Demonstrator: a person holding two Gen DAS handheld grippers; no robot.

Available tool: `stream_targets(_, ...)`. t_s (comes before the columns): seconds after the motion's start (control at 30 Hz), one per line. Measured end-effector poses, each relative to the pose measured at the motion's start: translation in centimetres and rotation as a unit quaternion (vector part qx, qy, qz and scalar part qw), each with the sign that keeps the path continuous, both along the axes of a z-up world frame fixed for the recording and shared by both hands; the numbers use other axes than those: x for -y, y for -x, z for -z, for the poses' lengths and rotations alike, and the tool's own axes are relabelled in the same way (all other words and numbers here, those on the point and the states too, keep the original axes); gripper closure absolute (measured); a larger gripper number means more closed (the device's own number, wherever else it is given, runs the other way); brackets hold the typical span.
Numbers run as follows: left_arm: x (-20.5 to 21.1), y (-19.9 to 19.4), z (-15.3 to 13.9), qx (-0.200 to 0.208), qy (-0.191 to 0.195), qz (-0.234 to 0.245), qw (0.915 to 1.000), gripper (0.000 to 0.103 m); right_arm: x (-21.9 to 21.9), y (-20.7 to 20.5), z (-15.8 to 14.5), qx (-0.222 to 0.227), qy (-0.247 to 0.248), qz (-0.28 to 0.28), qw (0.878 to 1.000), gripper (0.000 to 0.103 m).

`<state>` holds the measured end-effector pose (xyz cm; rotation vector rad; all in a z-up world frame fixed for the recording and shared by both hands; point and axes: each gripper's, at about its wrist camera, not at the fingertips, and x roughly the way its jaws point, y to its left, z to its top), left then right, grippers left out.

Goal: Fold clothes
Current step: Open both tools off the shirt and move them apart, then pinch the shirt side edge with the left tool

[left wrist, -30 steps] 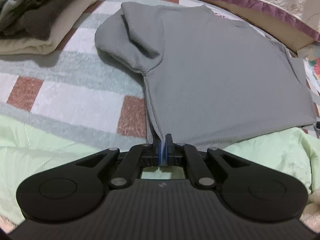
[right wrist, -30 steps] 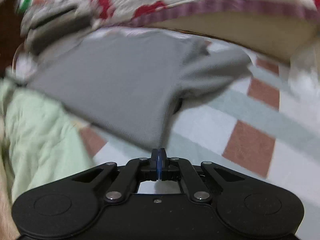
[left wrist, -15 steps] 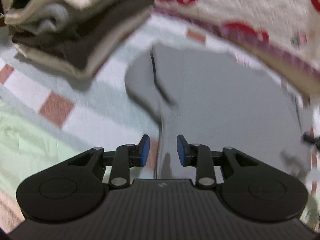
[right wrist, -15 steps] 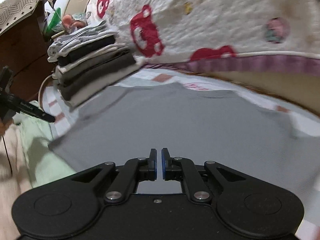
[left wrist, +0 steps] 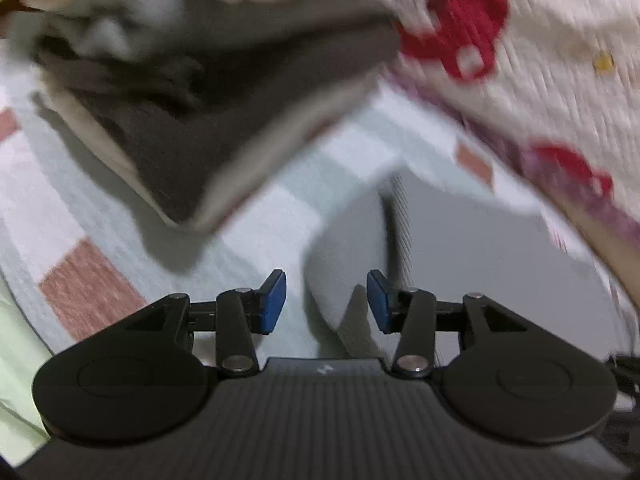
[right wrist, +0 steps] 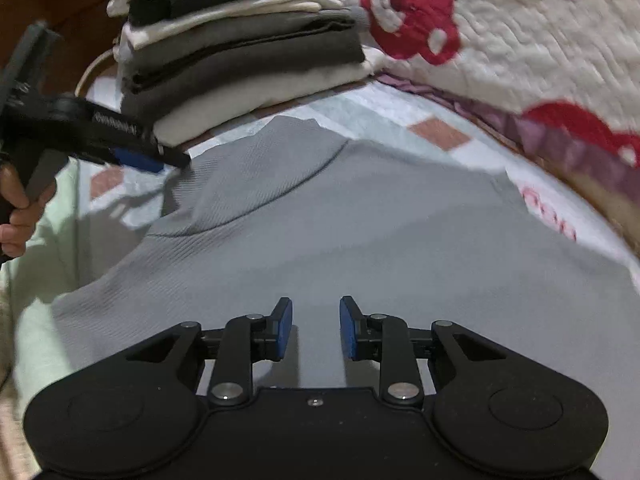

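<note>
Left wrist view, blurred: the left gripper (left wrist: 326,306) has just been opening, and its blue pads (left wrist: 273,302) stand apart with nothing pinched. The grey top (left wrist: 460,264) lies flat on the checked sheet (left wrist: 92,280); its folded sleeve (left wrist: 344,264) sits just ahead of the gap between the pads. A stack (left wrist: 192,100) of folded clothes looms close above on the left, with a quilt (left wrist: 540,60) to the right.

Right wrist view: the right gripper (right wrist: 316,330) has also just been opening. Its jaws are parted and empty, hovering over the top's body. The left gripper appears at the left edge, tip near the sleeve's corner, right beside the stack.

Risks, as I judge them: the left gripper works so near the stack that a careless swing could topple it. Closing on the sleeve alone, not both layers, would undo the fold. Dragging the knit could also bunch it.
</note>
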<state>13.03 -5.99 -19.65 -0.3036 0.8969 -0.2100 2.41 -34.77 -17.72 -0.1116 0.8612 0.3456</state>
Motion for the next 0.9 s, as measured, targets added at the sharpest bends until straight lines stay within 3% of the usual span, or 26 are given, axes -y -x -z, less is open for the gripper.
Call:
stream_targets(0.07, -0.3, 0.3, 0.2, 0.014, 0.008, -0.015, 0.9998, 0.059, -0.9, -1.0, 0.0, 0.011, 0.018, -0.009, 1.0, 0.072)
stream_targets(0.17, 0.5, 0.4, 0.3, 0.015, -0.006, 0.028, 0.9995, 0.053, -1.5, -2.9, 0.3, 0.013, 0.023, -0.01, 1.0, 0.069)
stream_targets(0.3, 0.4, -0.3, 1.9, -0.019, 0.053, 0.032, 0.9979, 0.053, -2.3, -4.8, 0.6, 0.015, 0.034, -0.007, 0.999, 0.068)
stream_targets(0.37, 1.5, -0.4, 2.1, -0.023, 0.002, 0.047, 0.9986, 0.054, -2.5, -5.2, 0.8, 0.018, 0.039, -0.007, 0.999, 0.068)
stream_targets(0.43, 2.3, -0.3, 2.0, -0.016, -0.02, 0.054, 0.9982, 0.055, -2.6, -5.4, 1.1, 0.015, 0.042, -0.005, 0.999, 0.068)
stream_targets(0.53, 2.0, -0.7, 2.3, -0.022, 0.029, 0.042, 0.9985, 0.055, -2.4, -5.3, 1.4, 0.012, 0.042, 0.005, 0.999, 0.067)
stream_targets(0.67, 2.0, -1.9, 2.9, -0.014, 0.054, 0.033, 0.9979, 0.053, -2.1, -5.1, 1.6, 0.01, 0.02, 0.02, 1.0, 0.067)
stream_targets(0.73, 2.2, -2.3, 3.2, -0.001, 0.049, 0.038, 0.9981, 0.059, -1.9, -5.0, 1.7, 0.009, 0.007, 0.026, 1.0, 0.067)
stream_targets(0.77, 2.3, -2.4, 3.2, 0.005, 0.04, 0.042, 0.9983, 0.073, -2.0, -5.1, 1.8, 0.009, 0.005, 0.026, 1.0, 0.067)
stream_targets(0.8, 2.6, -2.5, 3.2, -0.001, 0.018, 0.047, 0.9988, 0.098, -2.1, -5.2, 1.9, 0.009, 0.002, 0.024, 1.0, 0.066)
stream_targets(0.9, 1.4, -1.0, 1.8, 0.032, 0.015, 0.007, 0.9994, 0.099, -2.6, -5.6, 2.0, 0.007, 0.005, 0.009, 1.0, 0.061)
